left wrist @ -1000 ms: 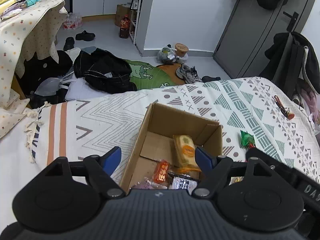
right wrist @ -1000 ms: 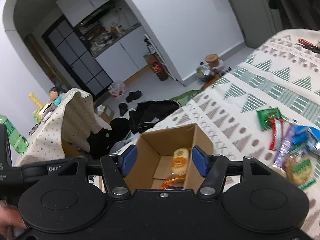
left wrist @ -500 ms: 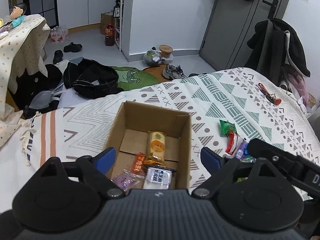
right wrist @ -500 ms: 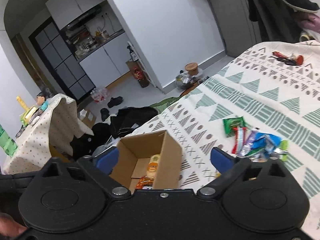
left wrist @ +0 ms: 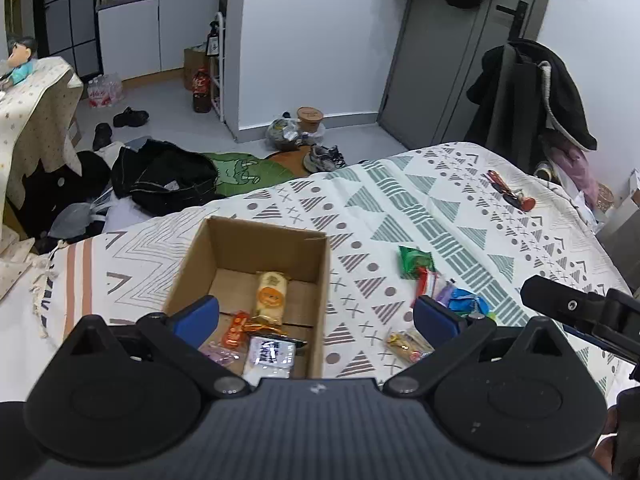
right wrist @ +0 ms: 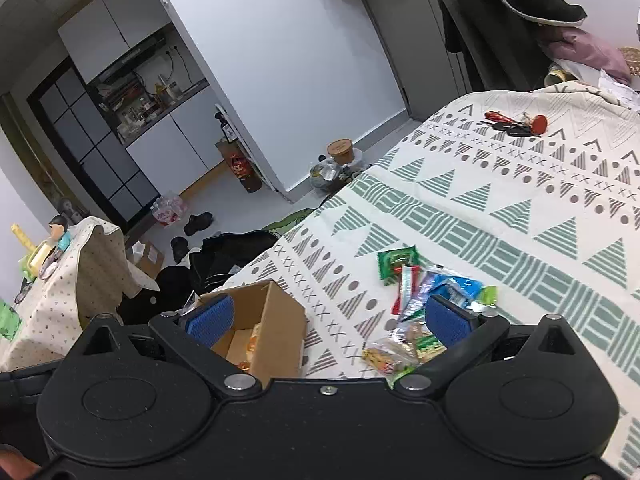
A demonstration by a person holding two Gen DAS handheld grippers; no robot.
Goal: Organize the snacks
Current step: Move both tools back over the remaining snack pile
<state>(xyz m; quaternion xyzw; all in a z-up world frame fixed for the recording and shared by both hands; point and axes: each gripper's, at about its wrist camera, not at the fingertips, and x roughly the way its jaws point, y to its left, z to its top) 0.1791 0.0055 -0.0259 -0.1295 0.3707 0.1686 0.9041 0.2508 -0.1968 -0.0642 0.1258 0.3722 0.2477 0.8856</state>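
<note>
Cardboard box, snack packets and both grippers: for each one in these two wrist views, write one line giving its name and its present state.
Cardboard box: open at the top, upright on the bedspread, partly filled.
Yellow cracker packet: lying flat inside the box.
White packet: inside the box, nearest the camera.
Green packet: loose on the bedspread, outside the box.
Blue packet: loose in the pile.
Left gripper: open, empty.
Right gripper: open, empty.
</note>
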